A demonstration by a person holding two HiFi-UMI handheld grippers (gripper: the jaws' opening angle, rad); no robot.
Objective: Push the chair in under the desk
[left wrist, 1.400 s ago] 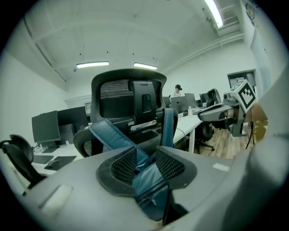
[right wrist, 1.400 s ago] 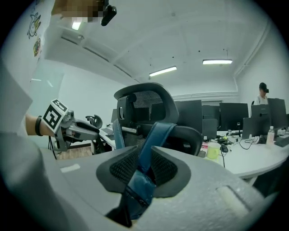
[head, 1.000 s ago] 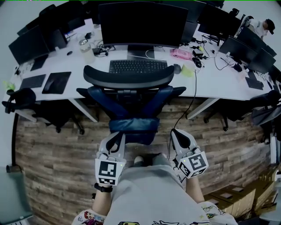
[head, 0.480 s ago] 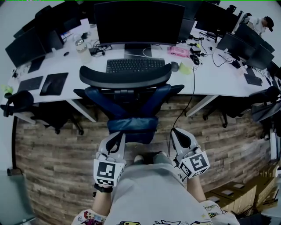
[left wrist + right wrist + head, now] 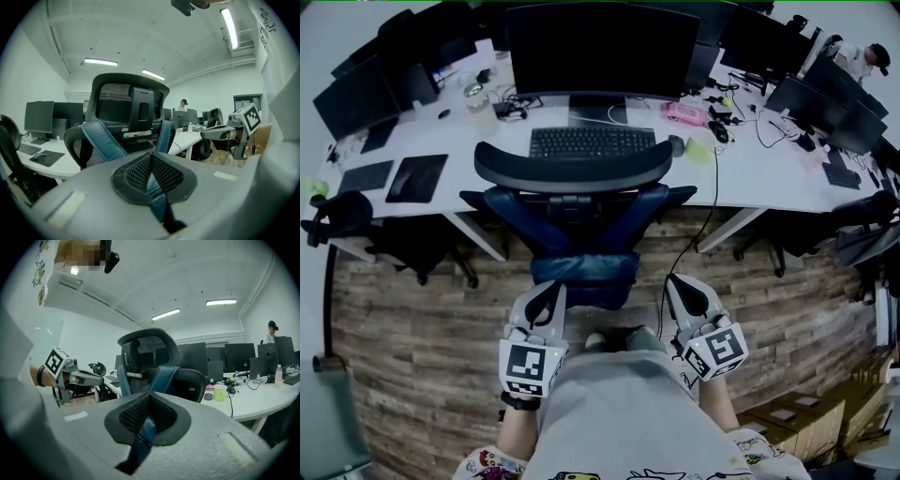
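**Position.** The office chair [image 5: 572, 216] stands mid-scene with its back toward you. Its headrest shows over the near edge of the white desk [image 5: 750, 183], in line with the keyboard [image 5: 592, 141] and the large monitor [image 5: 600, 47]. The backrest hides how far the seat already reaches under the desk.

**Step in hand.** This is judged to be the push itself. Both tools sit low behind the backrest, one on each side of the blue lumbar pad [image 5: 586, 267].
- The left hand-held gripper [image 5: 547, 292] lies just beside the pad's lower left corner. Contact cannot be confirmed.
- The right hand-held gripper [image 5: 681, 284] is apart from the pad, to its right.
- Each has its jaws fully together and grips nothing, so use them as blunt pushers.

**Next move, as judged.** Set both tips against the chair back at equal height. Drive straight toward the far side with even pressure, so the chair does not swivel. Watch the armrests [image 5: 680, 192] at the desk edge. Also watch the cable [image 5: 705, 220] that hangs down to the wood floor [image 5: 441, 337] on the chair's right.

**Count.**
- Office chair to be pushed: one.
- Hand-held grippers: two.
- Keyboard facing the chair: one.
- Mouse [image 5: 678, 145]: one.
- Dark pads [image 5: 417, 176] on the left of the desk: two.
- Further chairs: at least one at the left end [image 5: 337, 211] and at least one at the right end [image 5: 862, 216].
- Person [image 5: 862, 56], far right: one.
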